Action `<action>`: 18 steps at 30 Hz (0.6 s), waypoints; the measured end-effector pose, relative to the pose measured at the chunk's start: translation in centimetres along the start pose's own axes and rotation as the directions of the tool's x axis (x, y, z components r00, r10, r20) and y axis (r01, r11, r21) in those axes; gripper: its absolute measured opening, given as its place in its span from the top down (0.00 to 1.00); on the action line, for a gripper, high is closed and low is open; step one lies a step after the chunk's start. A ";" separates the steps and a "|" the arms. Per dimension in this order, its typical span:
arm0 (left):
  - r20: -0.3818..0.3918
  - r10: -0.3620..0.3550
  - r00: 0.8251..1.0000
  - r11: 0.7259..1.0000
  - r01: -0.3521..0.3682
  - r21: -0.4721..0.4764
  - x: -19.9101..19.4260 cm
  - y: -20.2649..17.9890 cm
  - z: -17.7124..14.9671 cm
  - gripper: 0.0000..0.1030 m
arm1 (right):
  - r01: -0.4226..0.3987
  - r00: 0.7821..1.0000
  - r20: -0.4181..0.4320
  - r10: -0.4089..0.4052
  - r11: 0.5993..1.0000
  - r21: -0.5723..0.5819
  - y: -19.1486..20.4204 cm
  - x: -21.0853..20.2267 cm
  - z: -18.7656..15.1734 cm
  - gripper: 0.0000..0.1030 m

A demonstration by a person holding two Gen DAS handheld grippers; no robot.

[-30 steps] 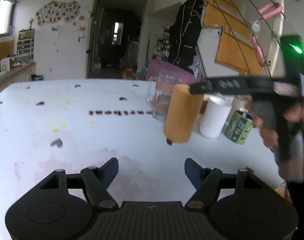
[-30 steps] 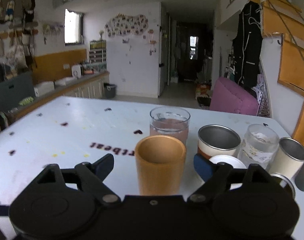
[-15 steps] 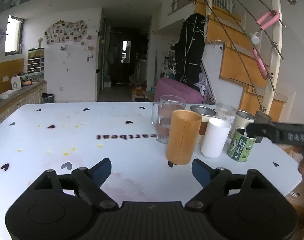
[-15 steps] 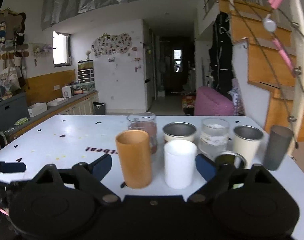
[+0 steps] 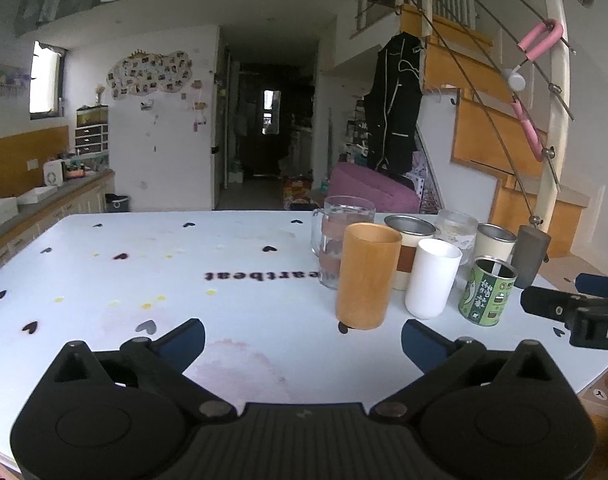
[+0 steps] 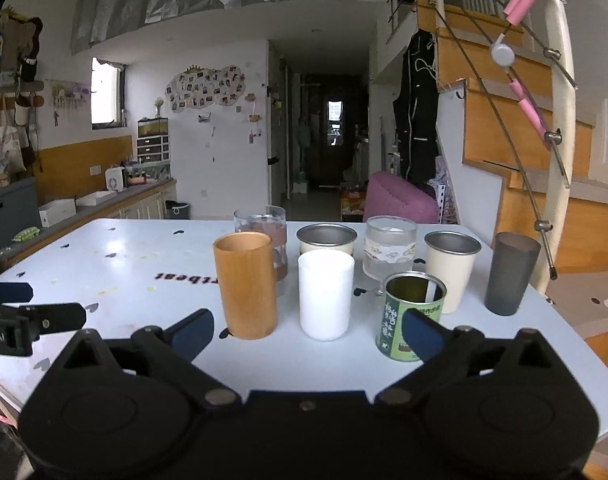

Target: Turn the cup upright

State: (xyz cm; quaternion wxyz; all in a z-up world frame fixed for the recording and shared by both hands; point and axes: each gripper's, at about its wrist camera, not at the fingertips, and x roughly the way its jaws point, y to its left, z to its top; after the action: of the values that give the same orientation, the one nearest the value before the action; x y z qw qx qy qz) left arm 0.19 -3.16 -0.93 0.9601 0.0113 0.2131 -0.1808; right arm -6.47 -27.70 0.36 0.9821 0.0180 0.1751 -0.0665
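My left hand-held gripper (image 5: 302, 338) and right hand-held gripper (image 6: 308, 333) are both released. Seven containers stand upright on the surface (image 6: 124, 256); the orange cup (image 6: 246, 284) looks empty, and the green tin (image 6: 411, 322) holds a stick.

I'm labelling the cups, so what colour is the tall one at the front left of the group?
Orange-brown wooden cup, plain; the right wrist view shows it best.

I see a tall orange-brown cup (image 5: 365, 276) with straight sides that looks like wood. It stands straight up on the white table (image 5: 144, 272), with its open mouth at the top. It sits at the left front of a bunch of other cups. A white cup (image 6: 325, 294) is just beside it on its right, and a glass mug (image 5: 335, 236) is right behind it. Nothing holds it.
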 end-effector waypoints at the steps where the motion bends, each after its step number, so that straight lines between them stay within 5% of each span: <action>1: 0.002 0.004 1.000 1.000 -0.004 0.000 -0.2 0.0 0.0 0.00 | 0.004 1.000 0.002 -0.004 1.000 -0.001 0.0 -0.2 0.0 0.00; 18: -0.004 0.047 0.999 0.999 -0.047 -0.008 -0.7 0.3 0.0 0.00 | 0.014 1.000 0.006 -0.014 1.000 -0.026 0.7 -0.7 0.0 0.00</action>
State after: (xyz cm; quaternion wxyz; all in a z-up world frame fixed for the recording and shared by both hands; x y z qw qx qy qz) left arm -0.29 -2.59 -0.65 0.9638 0.0126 0.2151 -0.1572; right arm -7.07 -26.97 0.66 0.9823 0.0036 0.1731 -0.0711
